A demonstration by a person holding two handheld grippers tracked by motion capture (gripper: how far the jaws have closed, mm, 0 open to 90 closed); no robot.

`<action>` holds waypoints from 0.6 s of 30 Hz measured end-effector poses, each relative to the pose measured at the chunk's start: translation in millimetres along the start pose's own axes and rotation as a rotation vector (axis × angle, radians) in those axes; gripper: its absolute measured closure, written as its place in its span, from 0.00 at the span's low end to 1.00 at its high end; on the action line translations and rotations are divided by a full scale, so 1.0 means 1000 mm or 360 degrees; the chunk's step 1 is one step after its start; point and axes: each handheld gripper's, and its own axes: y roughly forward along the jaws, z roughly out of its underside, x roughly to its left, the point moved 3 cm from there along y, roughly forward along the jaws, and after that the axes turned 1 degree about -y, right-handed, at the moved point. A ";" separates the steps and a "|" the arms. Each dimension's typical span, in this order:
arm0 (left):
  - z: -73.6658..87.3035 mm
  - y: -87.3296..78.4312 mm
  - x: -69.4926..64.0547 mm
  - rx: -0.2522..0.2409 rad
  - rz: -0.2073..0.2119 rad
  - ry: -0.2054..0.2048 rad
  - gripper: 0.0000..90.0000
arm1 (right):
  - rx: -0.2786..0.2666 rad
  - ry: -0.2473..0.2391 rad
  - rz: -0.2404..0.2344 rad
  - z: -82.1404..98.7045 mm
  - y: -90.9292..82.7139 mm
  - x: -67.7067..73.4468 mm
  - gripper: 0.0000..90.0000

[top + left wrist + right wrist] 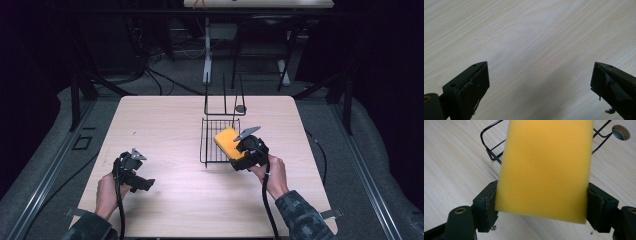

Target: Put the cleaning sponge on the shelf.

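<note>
Sponge (544, 167) between right gripper (541, 202) jaws

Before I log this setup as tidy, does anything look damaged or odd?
Mostly tidy. The left tool has frayed, peeling pad edges on its fingers. The right tool squarely grips the yellow sponge.

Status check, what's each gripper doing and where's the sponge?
Right gripper shut on yellow foam sponge, over black wire rack. Left gripper open, empty, over wooden table. Nothing in the way.

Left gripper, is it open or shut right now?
Open. In its own view the left gripper has its two black fingers spread wide apart, with bare pale wooden table between them.
</note>
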 end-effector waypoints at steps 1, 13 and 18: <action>0.000 0.000 0.000 0.0000 0.0000 0.0000 0.03 | 0.0000 0.0000 0.0000 0.000 0.000 0.000 0.26; 0.000 0.000 0.000 0.0000 0.0003 0.0005 0.03 | 0.0006 -0.0003 -0.0020 -0.009 0.017 0.002 0.26; 0.000 0.000 -0.001 0.0000 0.0004 0.0008 0.03 | -0.0005 0.0020 -0.0035 -0.011 0.022 0.003 0.26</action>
